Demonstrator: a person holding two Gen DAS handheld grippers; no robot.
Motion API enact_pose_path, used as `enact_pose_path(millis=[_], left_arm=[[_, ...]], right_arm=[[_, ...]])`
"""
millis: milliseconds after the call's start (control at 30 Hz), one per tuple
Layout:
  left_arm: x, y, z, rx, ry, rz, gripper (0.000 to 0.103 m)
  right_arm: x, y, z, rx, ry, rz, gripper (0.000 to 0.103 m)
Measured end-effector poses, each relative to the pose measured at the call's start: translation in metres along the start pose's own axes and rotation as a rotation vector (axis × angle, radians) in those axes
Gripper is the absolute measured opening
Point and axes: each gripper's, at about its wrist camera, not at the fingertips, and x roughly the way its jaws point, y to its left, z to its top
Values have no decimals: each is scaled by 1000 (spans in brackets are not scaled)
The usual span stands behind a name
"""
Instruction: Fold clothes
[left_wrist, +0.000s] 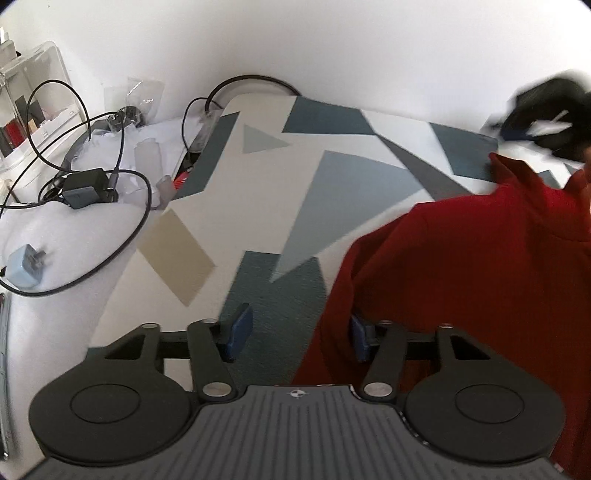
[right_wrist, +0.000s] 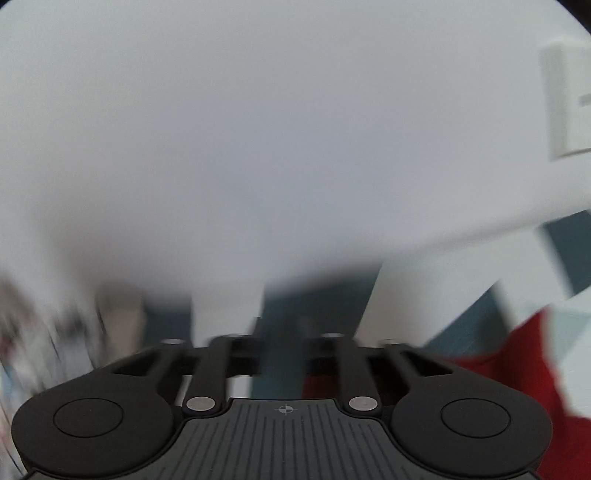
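A red garment (left_wrist: 472, 266) lies on a mat with grey, blue and beige shapes (left_wrist: 258, 192), filling the right side of the left wrist view. My left gripper (left_wrist: 299, 332) is open, low over the mat at the garment's left edge; its right blue pad (left_wrist: 359, 338) touches the red cloth, its left pad (left_wrist: 240, 326) is over bare mat. The right wrist view is heavily blurred. My right gripper (right_wrist: 282, 345) is raised and faces a white wall, with a gap between its fingers. A strip of the red garment (right_wrist: 517, 365) shows at lower right.
To the left of the mat lie black cables (left_wrist: 92, 177), a black charger (left_wrist: 83, 188), a light blue plug (left_wrist: 26, 266) and a clear plastic box (left_wrist: 33, 110). A dark object (left_wrist: 546, 114) sits at the far right. A white wall switch (right_wrist: 569, 99) is on the wall.
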Motion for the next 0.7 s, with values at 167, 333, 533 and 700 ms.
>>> enact_pose_path(millis=[167,333,533,700], left_arm=[[-12,-2,2,40,5,-27,72],[-12,-1,-9,-13,145,-176,78],[-17,-20,-23,65,176,-97,84],[-31,-24,-28,85,240,-85,84]], right_arm=[[-117,-63,49,41,-143,-44,42],[-196,-119,23,26,-63,-341,46],[-244,-133,-57,-6,81,-550,62],[-257,-106,-92,-51,149,-548,88]])
